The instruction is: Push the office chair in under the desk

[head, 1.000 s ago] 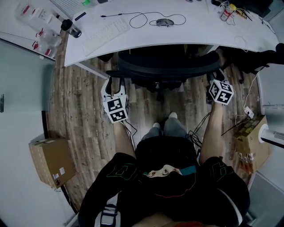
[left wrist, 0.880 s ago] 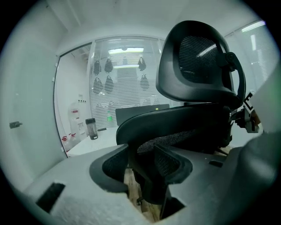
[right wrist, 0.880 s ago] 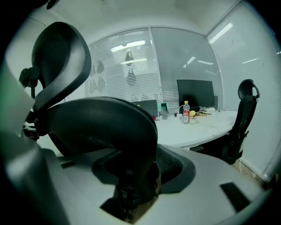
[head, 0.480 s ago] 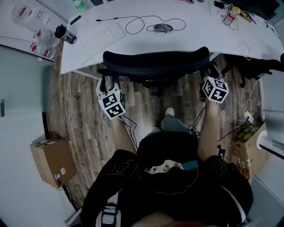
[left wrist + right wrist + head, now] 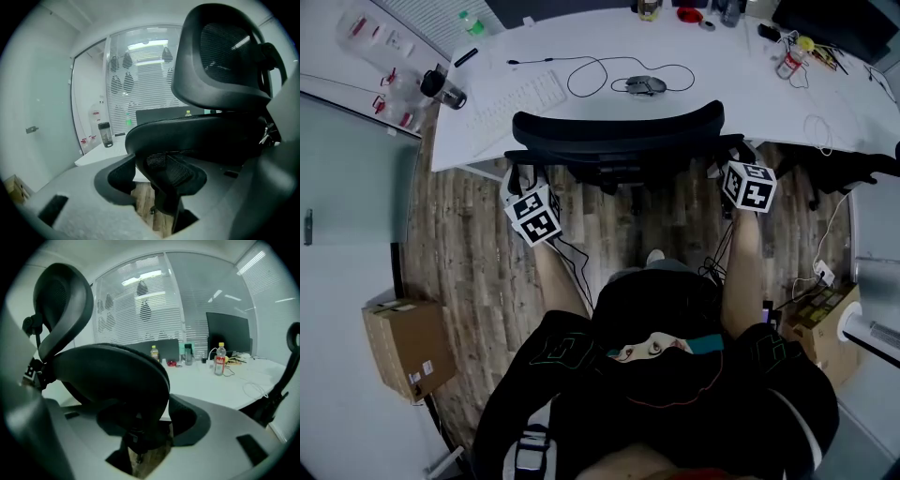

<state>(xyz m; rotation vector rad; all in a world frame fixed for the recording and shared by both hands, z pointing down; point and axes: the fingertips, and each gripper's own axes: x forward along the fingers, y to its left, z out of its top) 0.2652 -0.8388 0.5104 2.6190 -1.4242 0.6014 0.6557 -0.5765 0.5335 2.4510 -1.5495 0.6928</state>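
Note:
The black office chair (image 5: 619, 131) stands at the curved white desk (image 5: 722, 98); its seat is hidden beneath the desktop and its backrest reaches the desk's edge. My left gripper (image 5: 523, 174) is closed around the chair's left armrest (image 5: 187, 133), which fills the space between the jaws. My right gripper (image 5: 732, 157) holds the right armrest (image 5: 117, 376); its jaws have just been opening a little, and the armrest still sits between them, touching the pads. The headrest (image 5: 220, 61) rises above the armrest.
A keyboard (image 5: 520, 97), a mouse (image 5: 645, 85) and a looping cable lie on the desk, with a dark cup (image 5: 441, 89) at its left end. A cardboard box (image 5: 408, 347) stands on the wood floor at left. Another black chair (image 5: 853, 169) is at right.
The chair has rolled forward toward the desk, and both grippers have gone with it on the armrests. The backrest now overlaps the desk's edge in the head view.

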